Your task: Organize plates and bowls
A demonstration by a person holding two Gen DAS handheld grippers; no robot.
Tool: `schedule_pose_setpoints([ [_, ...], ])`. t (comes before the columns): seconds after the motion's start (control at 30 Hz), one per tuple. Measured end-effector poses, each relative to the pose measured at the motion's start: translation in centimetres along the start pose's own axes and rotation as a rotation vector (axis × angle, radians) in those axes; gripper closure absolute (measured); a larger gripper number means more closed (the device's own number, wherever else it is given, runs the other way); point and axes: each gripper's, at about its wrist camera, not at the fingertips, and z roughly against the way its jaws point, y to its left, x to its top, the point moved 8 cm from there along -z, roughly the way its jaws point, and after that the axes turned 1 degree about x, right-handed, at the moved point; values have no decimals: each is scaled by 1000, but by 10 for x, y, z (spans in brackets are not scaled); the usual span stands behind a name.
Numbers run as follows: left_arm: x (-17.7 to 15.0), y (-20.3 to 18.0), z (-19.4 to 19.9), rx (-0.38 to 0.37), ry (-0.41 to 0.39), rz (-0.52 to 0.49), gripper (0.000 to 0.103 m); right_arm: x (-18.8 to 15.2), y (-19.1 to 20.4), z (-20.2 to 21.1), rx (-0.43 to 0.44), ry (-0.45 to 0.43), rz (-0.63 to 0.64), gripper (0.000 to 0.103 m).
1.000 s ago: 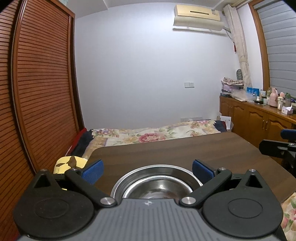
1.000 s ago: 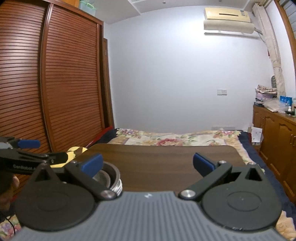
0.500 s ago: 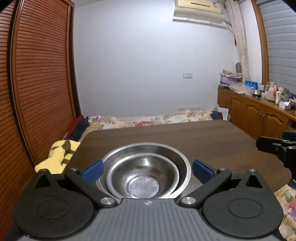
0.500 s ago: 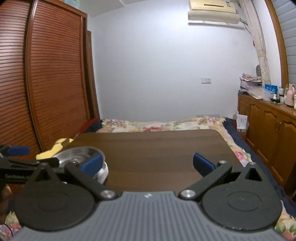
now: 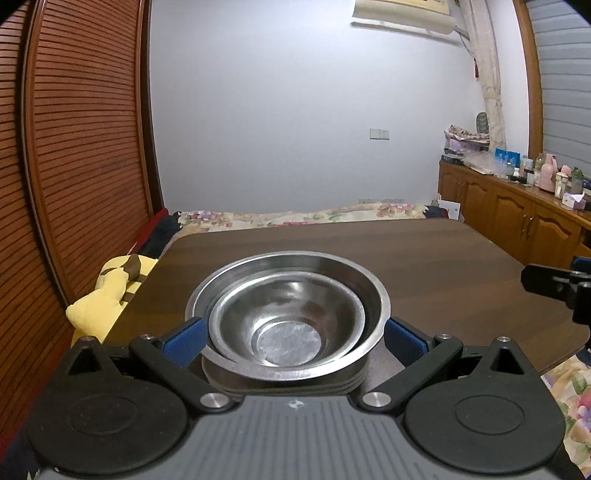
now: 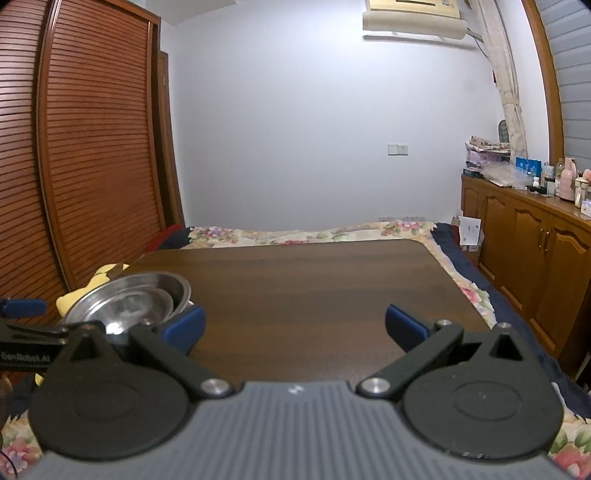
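Nested stack of shiny stainless-steel bowls [image 5: 287, 325] sitting on the dark brown wooden table [image 5: 443, 266], near its left front corner, a smaller bowl inside a wider one, with rims of further pieces showing beneath. Left gripper [image 5: 291, 338] spread wide, blue-padded fingertips [image 5: 184, 336] flanking the stack on either side, left pad just beside the outer rim, right pad slightly apart from it; contact not certain. Right gripper [image 6: 295, 326] likewise spread wide, hovering over bare table, nothing between its blue pads. Same bowl stack visible in the right wrist view [image 6: 129, 301], off to the left, just beyond that gripper's left pad. Beyond the table: floral patterned bedspread [image 6: 306, 232], yellow plush toy [image 5: 107, 291] by the reddish louvered wooden wardrobe [image 5: 81, 147], honey-coloured wooden sideboard [image 6: 535, 251] crowded with bottles, white wall-mounted air conditioner [image 6: 413, 14].
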Motion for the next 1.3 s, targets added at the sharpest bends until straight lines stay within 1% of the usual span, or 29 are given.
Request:
schedule_pose_setpoints([
  [1.3,3,2,3,4,-15,1,0,-1,-1,-3,-13,5,-1,0],
])
